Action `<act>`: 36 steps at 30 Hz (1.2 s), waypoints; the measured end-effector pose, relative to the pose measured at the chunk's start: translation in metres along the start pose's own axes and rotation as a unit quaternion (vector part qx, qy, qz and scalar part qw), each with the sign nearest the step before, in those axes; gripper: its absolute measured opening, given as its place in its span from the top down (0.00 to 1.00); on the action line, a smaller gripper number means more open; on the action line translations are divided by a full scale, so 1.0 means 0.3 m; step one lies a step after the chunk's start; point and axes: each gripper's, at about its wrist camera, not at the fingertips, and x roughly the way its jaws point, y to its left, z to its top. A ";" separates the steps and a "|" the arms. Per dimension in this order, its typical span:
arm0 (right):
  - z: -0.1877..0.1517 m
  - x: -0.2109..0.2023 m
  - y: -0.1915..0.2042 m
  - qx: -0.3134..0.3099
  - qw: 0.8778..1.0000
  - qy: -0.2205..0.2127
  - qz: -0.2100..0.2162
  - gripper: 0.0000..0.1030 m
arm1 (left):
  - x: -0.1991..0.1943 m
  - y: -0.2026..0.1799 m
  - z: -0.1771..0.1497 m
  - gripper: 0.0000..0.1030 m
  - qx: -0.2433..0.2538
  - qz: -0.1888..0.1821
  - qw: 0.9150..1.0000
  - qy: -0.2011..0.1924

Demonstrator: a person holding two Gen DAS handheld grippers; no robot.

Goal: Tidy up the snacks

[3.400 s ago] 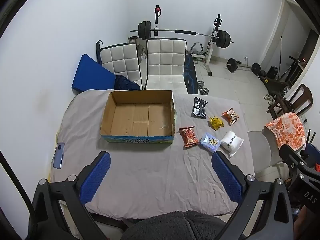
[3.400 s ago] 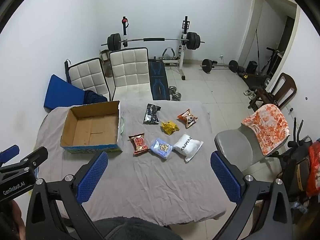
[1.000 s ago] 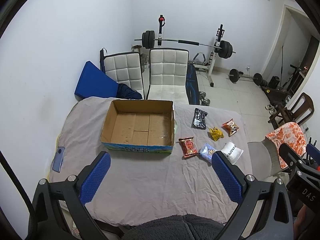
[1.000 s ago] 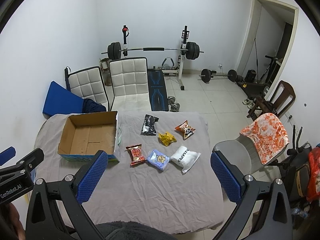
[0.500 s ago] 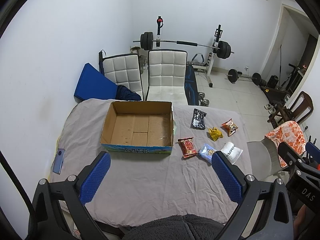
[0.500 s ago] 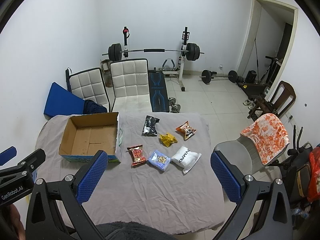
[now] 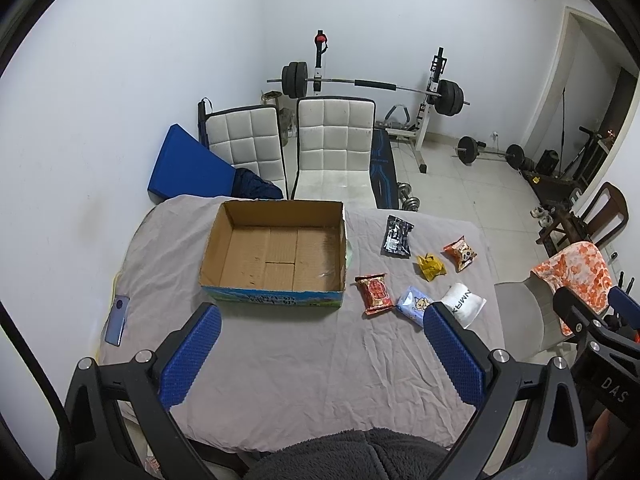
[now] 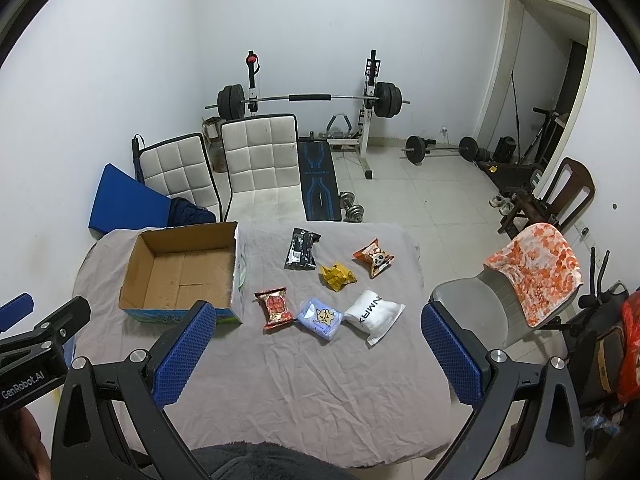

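Note:
An empty cardboard box (image 7: 276,256) (image 8: 180,276) sits on the left half of a grey-clothed table (image 7: 304,360). To its right lie several snack packs: a red one (image 7: 374,293) (image 8: 275,307), a light blue one (image 7: 414,305) (image 8: 320,317), a white one (image 8: 374,313), a yellow one (image 7: 430,267), an orange one (image 7: 460,253) and a black one (image 7: 397,231). My left gripper (image 7: 320,354) hovers open above the table's near edge. My right gripper (image 8: 316,354) is open too, well short of the snacks.
A phone (image 7: 117,319) lies at the table's left edge. Two white chairs (image 7: 332,148) stand behind the table, a grey chair with an orange cloth (image 8: 532,268) to its right. A barbell rack (image 8: 312,100) stands by the far wall.
Both grippers have drifted slightly over the last second; the table now sits a little lower and closer in both views. Nothing on the table has moved.

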 end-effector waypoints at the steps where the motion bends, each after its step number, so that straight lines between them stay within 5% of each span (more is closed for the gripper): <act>1: 0.002 0.010 -0.006 0.002 1.000 0.004 0.004 0.00 | 0.009 -0.007 0.004 0.00 0.001 -0.002 1.000 0.002; 8: 0.024 0.168 -0.146 0.048 0.998 0.048 -0.010 0.00 | 0.173 -0.102 0.053 0.00 0.025 -0.006 0.999 0.023; 15: 0.044 0.536 -0.389 0.114 0.985 0.129 -0.035 0.00 | 0.579 -0.251 0.111 0.00 0.048 -0.016 0.992 0.112; 20: 0.001 0.924 -0.536 0.149 0.965 0.211 -0.048 0.00 | 0.937 -0.354 0.094 0.00 0.035 -0.016 0.979 0.198; 27: -0.143 1.443 -0.636 0.216 0.920 0.324 -0.036 0.00 | 1.297 -0.452 0.017 0.00 0.026 -0.010 0.957 0.288; 30: -0.179 1.580 -0.586 0.160 0.921 0.355 -0.029 0.00 | 1.405 -0.466 -0.008 0.00 0.036 -0.005 0.950 0.310; 33: -0.192 1.641 -0.476 0.006 0.933 0.359 -0.021 0.00 | 1.476 -0.474 -0.035 0.00 0.053 0.001 0.945 0.322; 36: -0.221 1.672 -0.400 -0.137 0.922 0.358 -0.048 0.00 | 1.529 -0.457 -0.055 0.00 0.055 0.008 0.941 0.335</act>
